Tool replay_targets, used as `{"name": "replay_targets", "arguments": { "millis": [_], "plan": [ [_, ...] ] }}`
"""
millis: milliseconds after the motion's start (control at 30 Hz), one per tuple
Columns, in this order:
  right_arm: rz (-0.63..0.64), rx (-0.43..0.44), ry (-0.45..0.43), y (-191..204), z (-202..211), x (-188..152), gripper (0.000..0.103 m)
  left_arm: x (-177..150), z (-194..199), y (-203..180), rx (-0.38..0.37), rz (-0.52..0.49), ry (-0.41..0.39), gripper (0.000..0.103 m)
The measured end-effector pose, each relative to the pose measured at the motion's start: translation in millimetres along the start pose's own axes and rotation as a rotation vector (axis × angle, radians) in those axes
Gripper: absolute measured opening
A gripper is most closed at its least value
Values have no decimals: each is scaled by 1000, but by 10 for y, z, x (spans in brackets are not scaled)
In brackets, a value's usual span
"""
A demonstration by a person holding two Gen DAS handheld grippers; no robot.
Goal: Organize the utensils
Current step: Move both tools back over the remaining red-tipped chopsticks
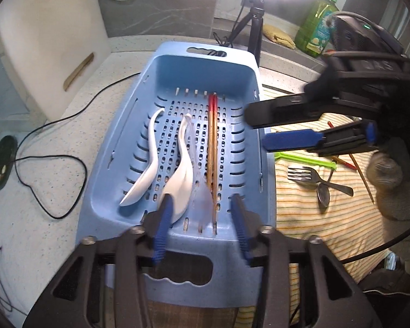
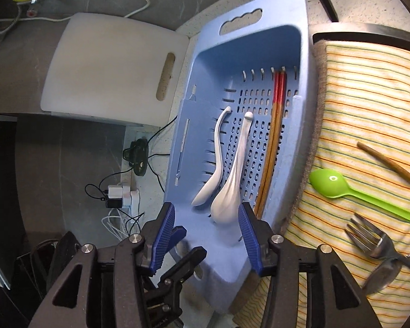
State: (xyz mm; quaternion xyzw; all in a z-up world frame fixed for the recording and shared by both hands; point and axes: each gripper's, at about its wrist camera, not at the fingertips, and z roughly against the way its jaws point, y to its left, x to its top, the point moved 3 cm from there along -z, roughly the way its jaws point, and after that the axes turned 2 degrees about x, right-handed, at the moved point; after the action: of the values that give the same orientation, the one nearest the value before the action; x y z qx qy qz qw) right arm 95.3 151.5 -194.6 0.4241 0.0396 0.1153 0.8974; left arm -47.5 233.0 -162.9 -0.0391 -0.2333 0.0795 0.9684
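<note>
Right wrist view: both your grippers, left gripper and right gripper, gape empty; the white glazed ceramic spoon lies in the perforated blue plastic basket, near its front edge (slick, brittle: pinch the handle).

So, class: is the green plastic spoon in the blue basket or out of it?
Out. The green plastic spoon lies on the striped cloth, beside the blue basket.
</note>
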Motion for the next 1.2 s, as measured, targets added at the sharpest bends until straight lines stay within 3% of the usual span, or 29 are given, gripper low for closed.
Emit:
{"name": "replay_targets", "arguments": {
  "millis": [400, 567, 733, 900, 1033, 1200],
  "plan": [
    [76, -22, -125, -149, 762, -198, 46, 25, 204, -143, -13, 9, -56, 50],
    [91, -54, -224, -319, 1189, -291, 57, 18, 268, -362, -32, -29, -77, 50],
    [58, -87, -334, -590, 1621, -372, 57, 8, 250, -600, -69, -61, -75, 50],
    [11, -128, -389, -917, 1962, -461, 58, -15, 156, -844, -103, -107, -50, 50],
    [-30, -188, -408, -1174, 2143, -564, 58, -40, 71, -1033, -131, -136, -25, 50],
    [-136, -180, -385, -1497, 2265, -683, 58, -35, -34, -1235, -154, -176, -1, 50]
  ]
}}
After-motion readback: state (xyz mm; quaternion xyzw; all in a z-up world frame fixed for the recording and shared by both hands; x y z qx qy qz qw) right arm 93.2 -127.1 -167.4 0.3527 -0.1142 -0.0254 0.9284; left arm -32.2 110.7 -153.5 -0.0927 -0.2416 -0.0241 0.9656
